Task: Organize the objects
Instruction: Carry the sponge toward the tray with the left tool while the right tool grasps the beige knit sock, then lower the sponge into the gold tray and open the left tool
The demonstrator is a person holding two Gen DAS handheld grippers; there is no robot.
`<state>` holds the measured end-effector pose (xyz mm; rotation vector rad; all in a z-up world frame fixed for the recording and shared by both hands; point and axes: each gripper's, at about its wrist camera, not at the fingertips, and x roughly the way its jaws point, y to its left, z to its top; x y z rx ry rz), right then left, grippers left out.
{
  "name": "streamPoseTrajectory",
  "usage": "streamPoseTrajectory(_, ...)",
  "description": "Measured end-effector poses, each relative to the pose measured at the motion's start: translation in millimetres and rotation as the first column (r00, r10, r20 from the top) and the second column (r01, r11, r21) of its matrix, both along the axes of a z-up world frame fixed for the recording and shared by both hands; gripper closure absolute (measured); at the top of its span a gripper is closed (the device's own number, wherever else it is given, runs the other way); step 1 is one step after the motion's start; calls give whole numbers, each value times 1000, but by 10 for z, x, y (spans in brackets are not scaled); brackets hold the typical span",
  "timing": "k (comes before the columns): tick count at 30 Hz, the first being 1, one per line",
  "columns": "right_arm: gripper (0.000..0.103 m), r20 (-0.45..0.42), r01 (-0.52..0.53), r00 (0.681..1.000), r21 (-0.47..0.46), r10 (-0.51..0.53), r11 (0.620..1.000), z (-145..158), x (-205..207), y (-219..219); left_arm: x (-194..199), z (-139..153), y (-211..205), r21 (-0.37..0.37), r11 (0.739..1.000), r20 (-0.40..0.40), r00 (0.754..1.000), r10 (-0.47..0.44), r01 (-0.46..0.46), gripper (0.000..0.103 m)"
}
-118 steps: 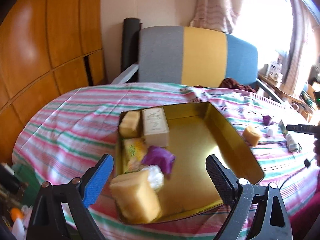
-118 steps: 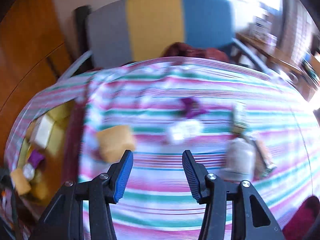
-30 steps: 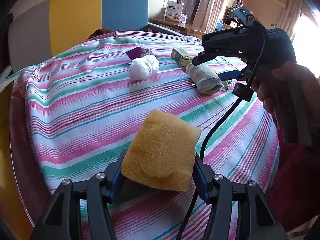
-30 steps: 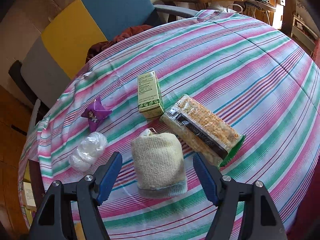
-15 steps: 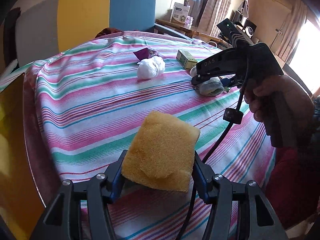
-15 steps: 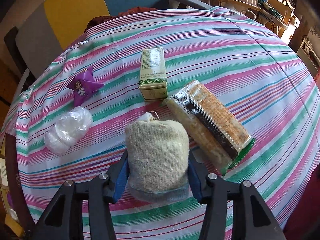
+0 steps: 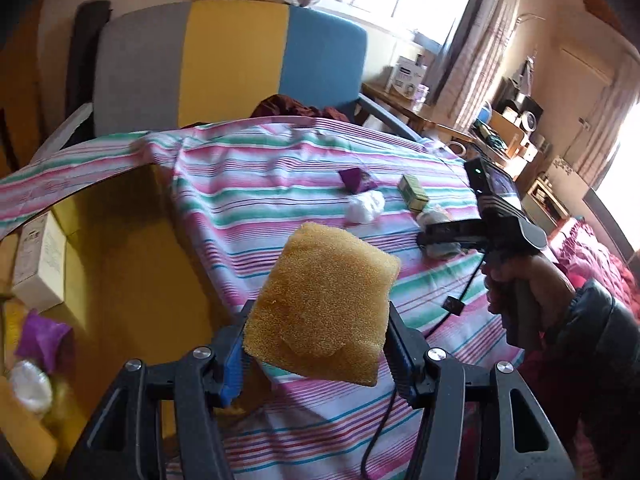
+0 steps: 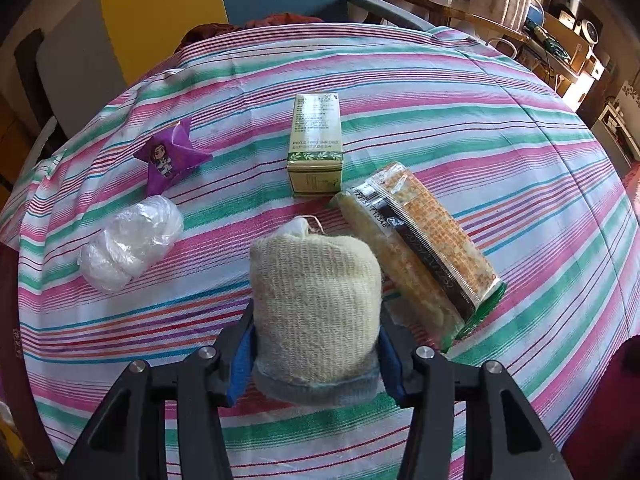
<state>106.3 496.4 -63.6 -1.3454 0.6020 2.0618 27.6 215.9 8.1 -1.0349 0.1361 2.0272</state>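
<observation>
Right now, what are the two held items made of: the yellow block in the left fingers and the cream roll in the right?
Yellow porous block: looks like open-cell foam sponge, matte, pitted surface, dented where the fingers squeeze it. Cream knitted roll: looks like woven or knitted fabric, probably cotton or loofah-like cloth; visible ribbed weave, grey hem, a loose thread at the top.

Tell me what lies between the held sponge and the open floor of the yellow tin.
Nothing visible does. The sponge, clamped in the left gripper, hangs above the striped cloth beside the tin, whose near floor is bare.
</observation>
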Motion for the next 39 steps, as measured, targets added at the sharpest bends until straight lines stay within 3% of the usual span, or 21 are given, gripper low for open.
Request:
streamPoseTrajectory(4,50,2,-1,1000,1,1,1000,-9,-26,-1,-330,-86,-486,-63,985,30,986,163,-161,43)
streamPoseTrajectory(9,50,10,-10,1000,7,10,1000,-16,-57,-22,-564,-299,-1058,-177,937,44,949,312,-300,43)
streamPoseTrajectory(17,50,15,-20,1000,12,20,1000,-5,-40,-38,-574,-578,-1356,-316,887,20,933,360,-336,42)
streamPoseTrajectory(23,50,17,-23,1000,15,23,1000,-1,-23,-44,-523,-619,-1309,-331,879,-24,934,356,-344,34)
streamPoseTrajectory(27,50,18,-23,1000,16,23,1000,7,-15,-56,-496,-578,-1329,-314,880,-32,930,365,-356,23)
streamPoseTrajectory(39,51,36,-36,999,45,35,998,12,-11,-115,-391,-421,-1384,-250,879,-91,913,397,-407,22)
